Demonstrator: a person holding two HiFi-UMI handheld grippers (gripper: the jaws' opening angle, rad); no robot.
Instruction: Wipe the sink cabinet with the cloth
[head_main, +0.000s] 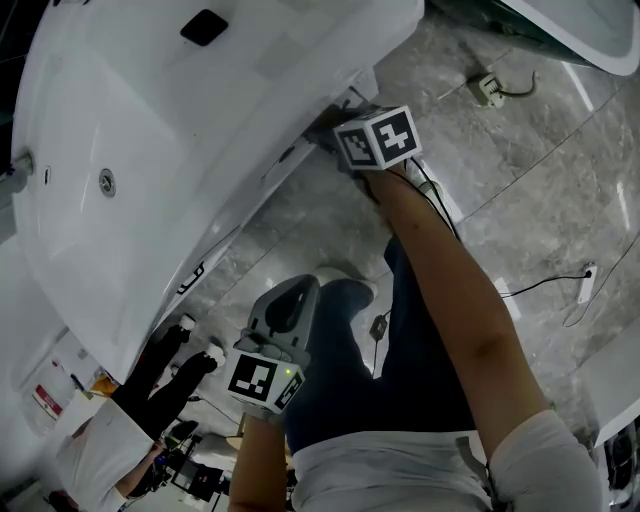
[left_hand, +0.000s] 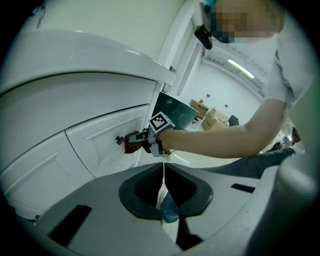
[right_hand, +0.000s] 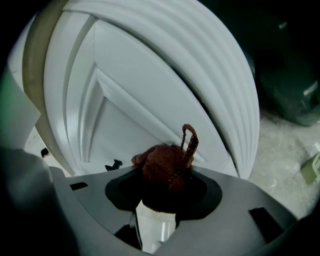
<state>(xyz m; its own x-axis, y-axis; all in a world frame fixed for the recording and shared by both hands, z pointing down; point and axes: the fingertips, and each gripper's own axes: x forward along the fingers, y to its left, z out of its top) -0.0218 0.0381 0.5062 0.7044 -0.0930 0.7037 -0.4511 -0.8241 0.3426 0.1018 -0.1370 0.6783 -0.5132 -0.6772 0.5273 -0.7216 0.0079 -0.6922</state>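
The white sink cabinet (right_hand: 125, 115) has a panelled door with a small black handle (right_hand: 114, 164). My right gripper (right_hand: 167, 175) is shut on a bunched reddish-brown cloth (right_hand: 165, 165) and holds it against the door. In the left gripper view the cloth (left_hand: 132, 142) sits just right of the handle (left_hand: 119, 140). In the head view the right gripper's marker cube (head_main: 378, 138) is tucked under the sink top's rim (head_main: 250, 130), which hides its jaws. My left gripper (left_hand: 163, 167) is held back low by my leg, jaws together and holding nothing.
The grey marble floor (head_main: 540, 170) carries cables and a socket block (head_main: 489, 90). Another white fixture (head_main: 590, 30) stands at top right. A person in dark trousers (head_main: 160, 370) stands at lower left. Cardboard boxes (left_hand: 212, 117) lie beyond the cabinet.
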